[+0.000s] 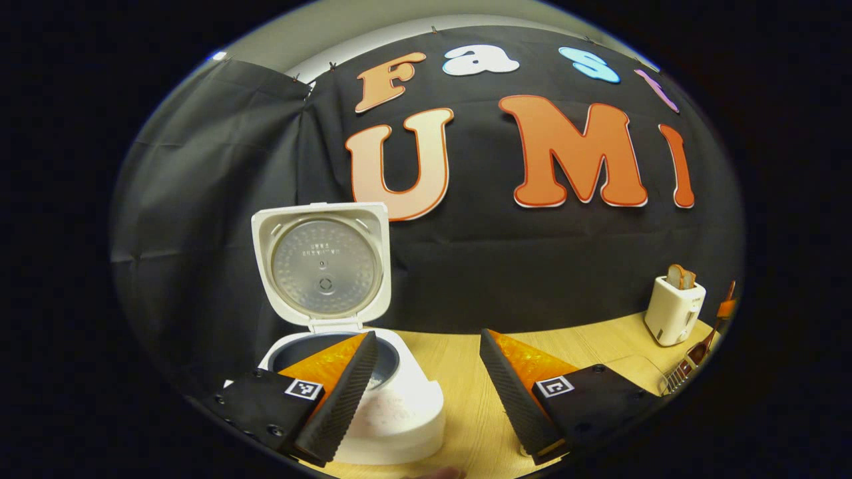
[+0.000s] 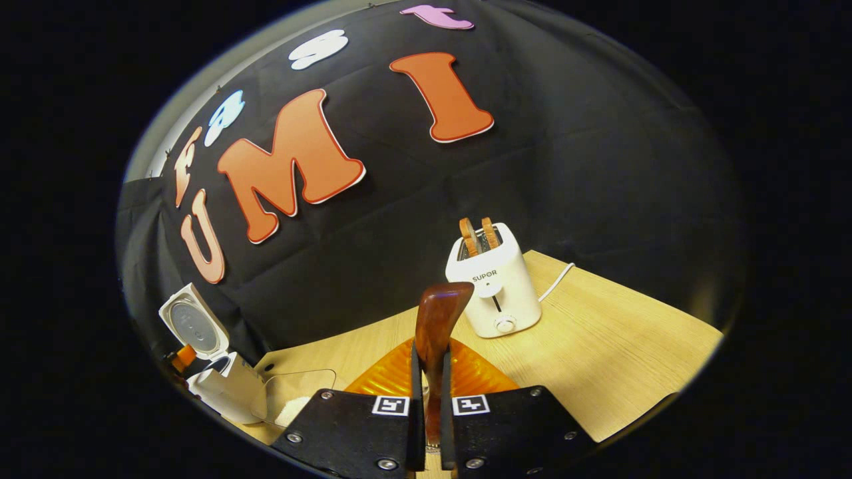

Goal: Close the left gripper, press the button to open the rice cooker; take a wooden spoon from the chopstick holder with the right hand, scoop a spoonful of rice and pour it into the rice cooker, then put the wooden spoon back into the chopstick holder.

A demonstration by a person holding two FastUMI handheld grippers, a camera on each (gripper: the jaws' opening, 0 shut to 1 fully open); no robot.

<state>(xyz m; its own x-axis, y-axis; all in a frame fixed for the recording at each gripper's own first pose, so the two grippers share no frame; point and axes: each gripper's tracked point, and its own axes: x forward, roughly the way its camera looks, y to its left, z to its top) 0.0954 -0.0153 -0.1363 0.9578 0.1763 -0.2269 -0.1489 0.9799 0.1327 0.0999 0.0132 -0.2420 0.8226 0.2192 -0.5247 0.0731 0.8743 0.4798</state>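
Note:
The white rice cooker [image 1: 406,412] stands with its lid [image 1: 321,266] raised upright and its dark inner pot showing. My left gripper [image 1: 426,372] is open just in front of it; one finger overlaps the pot's rim and nothing lies between the fingers. In the right gripper view, my right gripper [image 2: 429,379] is shut on a dark wooden spoon [image 2: 439,319], whose broad end sticks up above the fingertips. The cooker [image 2: 219,386] sits far off at the lower left of that view. At the right edge of the left gripper view the spoon [image 1: 702,347] shows above a wire mesh piece [image 1: 675,379].
A white toaster [image 2: 496,286] with bread slices stands at the back of the wooden table [image 2: 599,332], its cord trailing right; it also appears as the toaster [image 1: 674,309]. A clear container [image 2: 299,399] holding white rice lies between the cooker and my right gripper.

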